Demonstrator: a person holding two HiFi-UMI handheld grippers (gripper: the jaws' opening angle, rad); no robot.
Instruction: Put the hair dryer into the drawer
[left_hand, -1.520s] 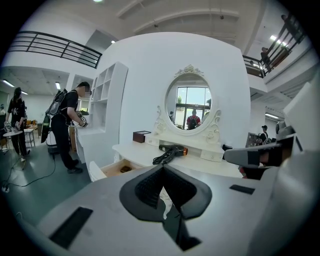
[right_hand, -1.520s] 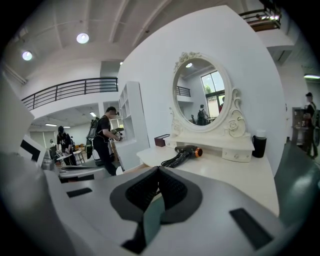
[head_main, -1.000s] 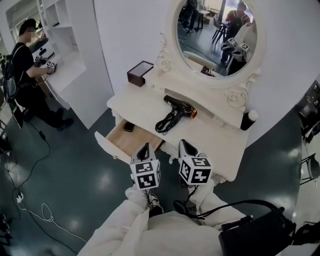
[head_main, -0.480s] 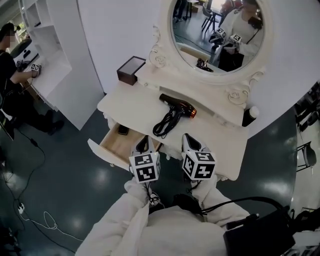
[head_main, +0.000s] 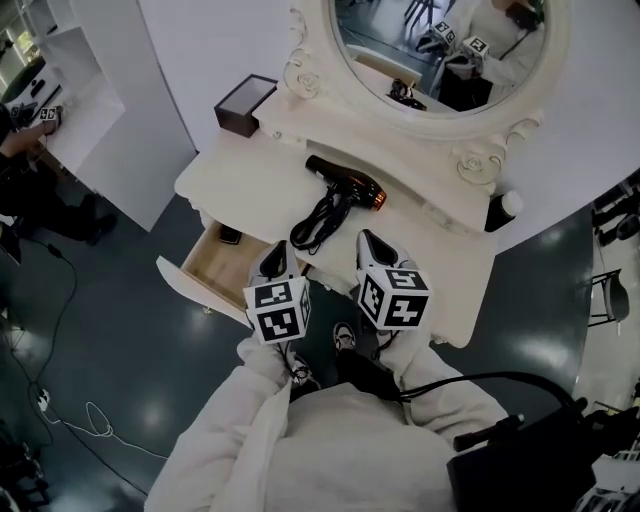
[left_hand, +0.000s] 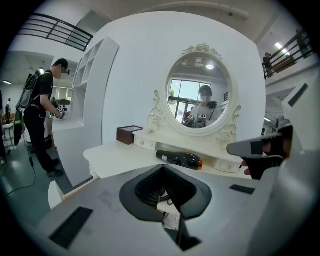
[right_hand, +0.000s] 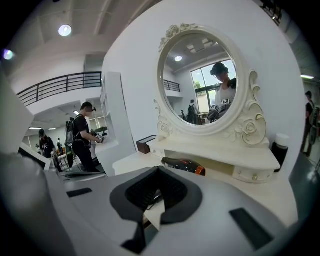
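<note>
A black hair dryer (head_main: 345, 183) with an orange nozzle end lies on the white dressing table (head_main: 235, 180), its black cord (head_main: 320, 222) bunched in front of it. The table's left drawer (head_main: 205, 268) stands pulled open, with a small dark item (head_main: 229, 236) inside. My left gripper (head_main: 275, 256) is shut and empty, its tip over the table's front edge beside the drawer. My right gripper (head_main: 372, 245) is shut and empty too, just short of the cord. The hair dryer (left_hand: 179, 159) lies ahead of the left gripper (left_hand: 162, 167), and the hair dryer (right_hand: 184, 165) lies beyond the right gripper (right_hand: 159, 169).
A brown box (head_main: 245, 103) stands at the table's back left, a black bottle (head_main: 500, 212) at its right end. An oval mirror (head_main: 440, 50) rises behind. A person (left_hand: 42, 115) works at white shelves to the left. Cables (head_main: 60, 400) lie on the dark floor.
Both grippers have moved forward to the table's front edge, closer to the hair dryer and drawer. Their jaws stayed shut.
</note>
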